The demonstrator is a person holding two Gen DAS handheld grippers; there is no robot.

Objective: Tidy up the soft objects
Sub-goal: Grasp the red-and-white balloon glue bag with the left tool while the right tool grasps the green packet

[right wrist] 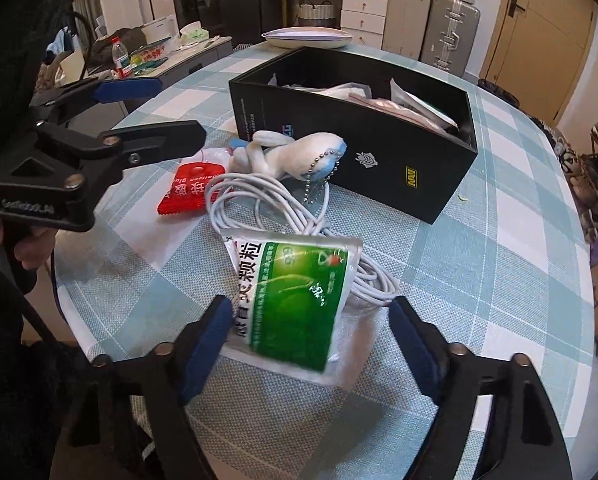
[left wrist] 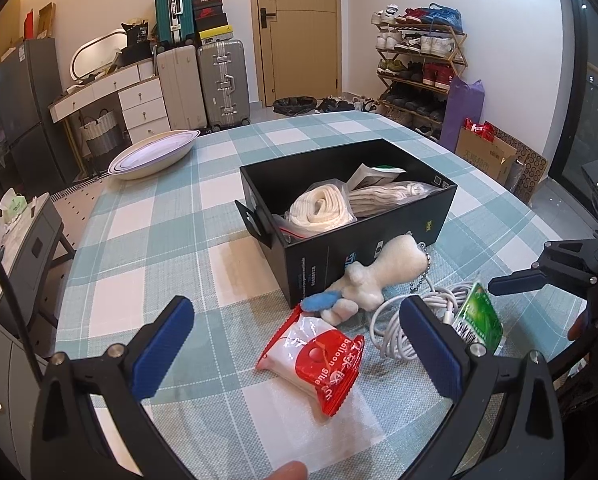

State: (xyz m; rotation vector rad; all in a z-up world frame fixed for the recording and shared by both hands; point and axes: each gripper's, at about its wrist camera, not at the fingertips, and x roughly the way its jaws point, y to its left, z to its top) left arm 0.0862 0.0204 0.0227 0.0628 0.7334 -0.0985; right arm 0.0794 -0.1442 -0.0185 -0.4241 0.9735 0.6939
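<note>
While both grippers hover over the checked tabletop point(left wrist: 147, 240), items read left to right in the left wrist view: left gripper point(left wrist: 299, 344), jaws wide apart, empty; red balloon-glue packet point(left wrist: 315, 364) lower centre; plush toy point(left wrist: 379, 276); white cable point(left wrist: 395, 320); green sachet point(right wrist: 295, 300) between the half-open right gripper point(right wrist: 311, 344) jaws, unpinched; black box point(left wrist: 379, 240) centre.

Box point(left wrist: 363, 216) on table point(left wrist: 147, 240), toy point(left wrist: 379, 276) before it

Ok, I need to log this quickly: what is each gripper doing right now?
Left gripper: open, holding nothing; the red packet lies untouched in front of it.
Right gripper: open, with the green sachet between its fingers, not clamped.
</note>
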